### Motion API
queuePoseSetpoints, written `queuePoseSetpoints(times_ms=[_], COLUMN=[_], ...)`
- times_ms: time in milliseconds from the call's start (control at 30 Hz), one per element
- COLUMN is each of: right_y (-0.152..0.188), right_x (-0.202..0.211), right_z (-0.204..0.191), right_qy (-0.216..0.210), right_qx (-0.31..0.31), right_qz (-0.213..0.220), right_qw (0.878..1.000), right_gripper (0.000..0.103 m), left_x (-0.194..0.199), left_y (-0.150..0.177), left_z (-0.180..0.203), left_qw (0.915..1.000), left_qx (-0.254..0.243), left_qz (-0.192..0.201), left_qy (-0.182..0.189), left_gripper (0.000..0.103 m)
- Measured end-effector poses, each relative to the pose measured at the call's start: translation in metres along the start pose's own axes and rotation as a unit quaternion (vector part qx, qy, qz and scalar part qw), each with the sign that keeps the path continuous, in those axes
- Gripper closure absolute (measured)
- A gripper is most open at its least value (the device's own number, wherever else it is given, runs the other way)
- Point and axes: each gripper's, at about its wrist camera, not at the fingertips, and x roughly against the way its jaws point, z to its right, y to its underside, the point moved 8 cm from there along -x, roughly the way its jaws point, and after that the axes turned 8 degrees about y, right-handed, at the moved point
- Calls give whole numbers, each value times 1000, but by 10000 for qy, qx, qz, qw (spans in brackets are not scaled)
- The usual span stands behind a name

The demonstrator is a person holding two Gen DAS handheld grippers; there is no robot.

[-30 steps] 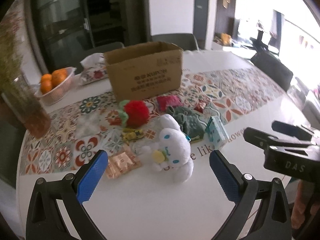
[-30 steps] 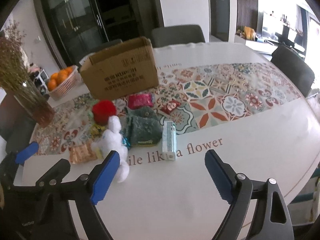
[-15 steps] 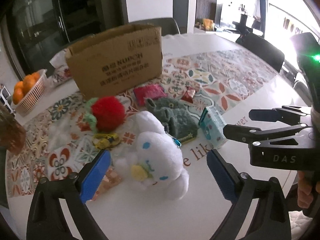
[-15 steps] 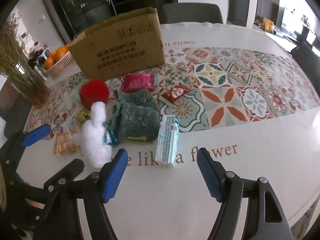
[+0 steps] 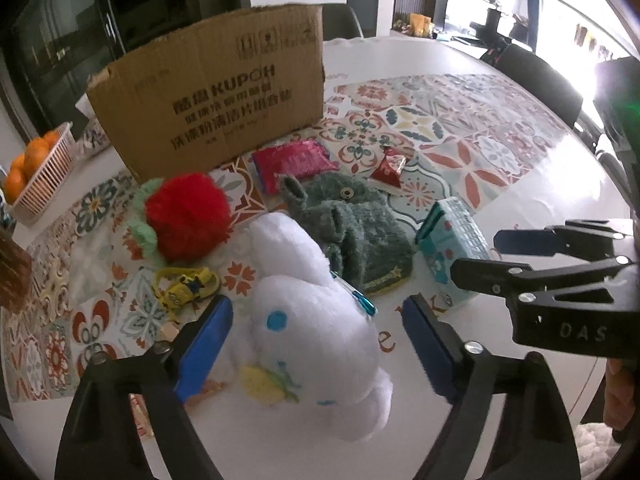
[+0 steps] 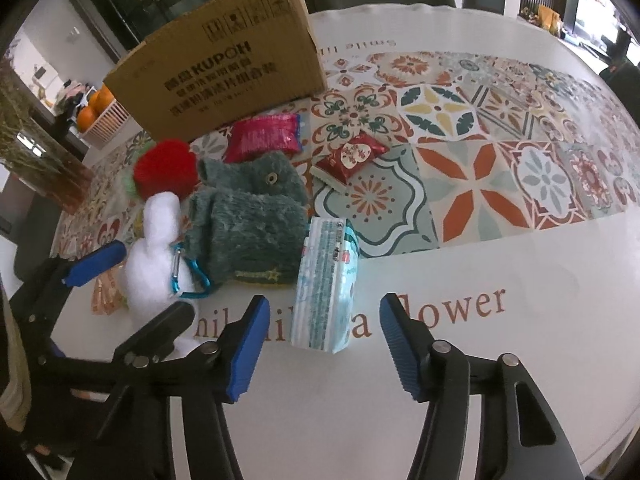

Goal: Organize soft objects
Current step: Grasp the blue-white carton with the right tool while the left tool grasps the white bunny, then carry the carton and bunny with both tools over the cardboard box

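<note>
A white plush dog (image 5: 316, 320) lies on the table's near edge, between the blue pads of my left gripper (image 5: 316, 344). Its jaws are closing and the pads stand just clear of the plush. My right gripper (image 6: 324, 344) straddles the near end of a pale blue tissue pack (image 6: 326, 280). Its jaws are closing too, with gaps on both sides. Behind these lie a green furry pouch (image 5: 352, 232), a red pompom plush (image 5: 186, 220) and a pink packet (image 5: 296, 160). An open cardboard box (image 5: 216, 96) stands behind them.
A red snack packet (image 6: 352, 156) and a yellow keychain toy (image 5: 186, 286) lie on the patterned runner. A basket of oranges (image 5: 36, 168) sits at the far left, and a vase of dried stems (image 6: 40, 160) stands near it. Chairs ring the round table.
Both grippers have come down and forward toward the table and their jaws have narrowed. The plush now sits between the left pads, and the tissue pack's end between the right pads.
</note>
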Motion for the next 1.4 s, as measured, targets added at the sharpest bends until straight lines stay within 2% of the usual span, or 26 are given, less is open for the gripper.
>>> queuePoseSetpoints(times_ms=[133,200,233,400,567,867,1400], right_y=[-1,-2,-3,-2,-1,-2,-27], right_x=[-10,-13,-16,-22,-21,-1,50], right_z=[-1,-1,-1,0,-2,-15,-45], right_qy=[-49,-35,-24,-69,-84,-213,-525], right_qx=[-10,-2,-2,-41,-32,42,201], right_qz=[-114,-138,-157,-254,-262,-94,535], right_qw=[9999,9999,9999,9996,9996,9997,9970], right_gripper=[52,57,59,68,73,75,75], left_x=[-8,-12,-14,-15,-8,18,80], left_y=[0,1,2,4,10,14,-24], left_z=[-5,-7,-7,-8,-10,-13,-36], left_qw=[9999,9998,9997,9991,9978,9951,9907], left_qx=[113,194,225,397,636,944,1033], left_qz=[-47,-96,-120,-106,-58,163,886], left_qy=[-9,9,34,59,150,252,-87], left_gripper=[25,36,38,43,44,45,45])
